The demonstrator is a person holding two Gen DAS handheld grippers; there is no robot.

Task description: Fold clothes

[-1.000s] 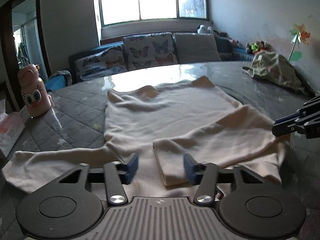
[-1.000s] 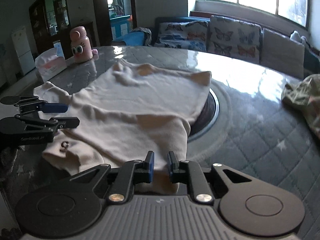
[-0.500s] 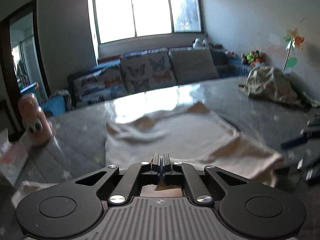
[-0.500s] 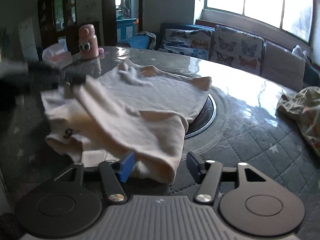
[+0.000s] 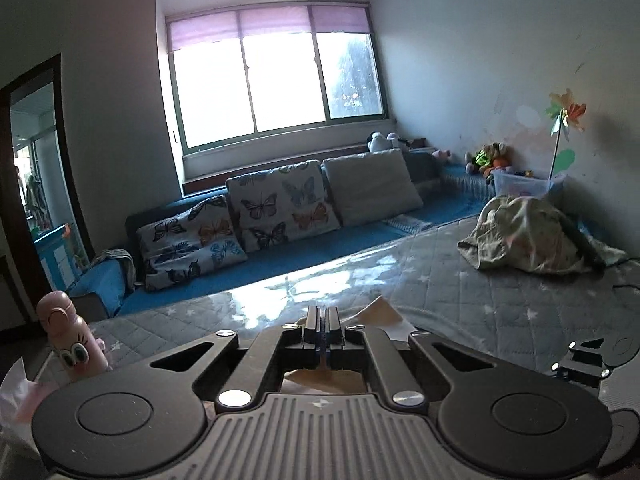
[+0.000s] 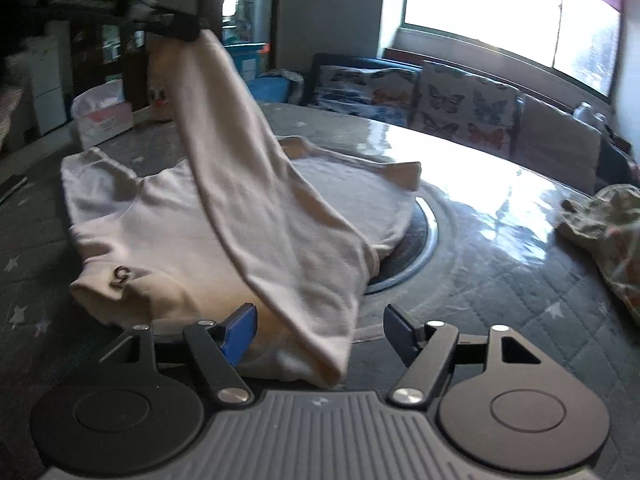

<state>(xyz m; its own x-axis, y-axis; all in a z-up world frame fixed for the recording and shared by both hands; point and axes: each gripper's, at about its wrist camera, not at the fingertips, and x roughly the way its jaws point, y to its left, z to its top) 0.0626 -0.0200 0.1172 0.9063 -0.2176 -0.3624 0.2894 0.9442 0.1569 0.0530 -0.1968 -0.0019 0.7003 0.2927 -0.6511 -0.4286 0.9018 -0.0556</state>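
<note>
The left gripper (image 6: pixel 176 28), open a second ago, now clamps the cream shirt's sleeve (image 6: pixel 224 120) and lifts it above the table (image 6: pixel 500 248). The right gripper (image 6: pixel 320 330), previously nearly closed, has jaws opening, with shirt (image 6: pixel 168 216) fabric lying loose between them.

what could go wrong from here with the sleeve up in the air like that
The left claw pinches only the tip of the cream sleeve, so it may slip out mid-fold. The right claw is opening with the folded edge loose between its fingers, so nothing pins the cream shirt and the pull might drag it across the table, undoing the earlier fold. The shirt could also catch on the round metal ring.
</note>
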